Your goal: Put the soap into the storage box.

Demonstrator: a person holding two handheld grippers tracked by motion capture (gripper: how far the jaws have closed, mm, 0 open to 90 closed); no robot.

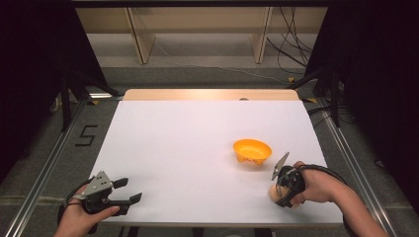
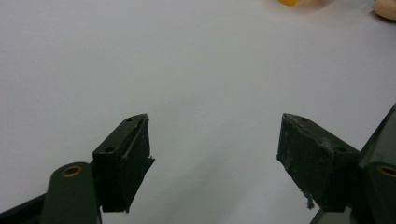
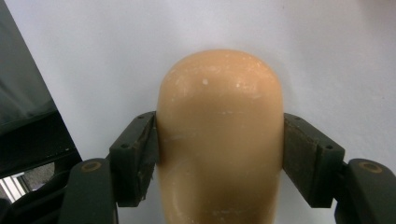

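Note:
A tan, smooth, rounded object lies on the white table near its front right corner. My right gripper points down at it with a jaw pressed against each side, shut on it; in the high view that gripper is held by a hand. An orange bowl stands just beyond it, upright and apart from it. At the front left my left gripper hovers open, with nothing between its jaws. The bowl's edge and the tan object show far off in the left gripper view.
The white sheet covers the table, with a wooden strip at the far edge. The table's front edge lies close beside the right gripper. Metal rails run along both sides, and cables lie on the floor behind.

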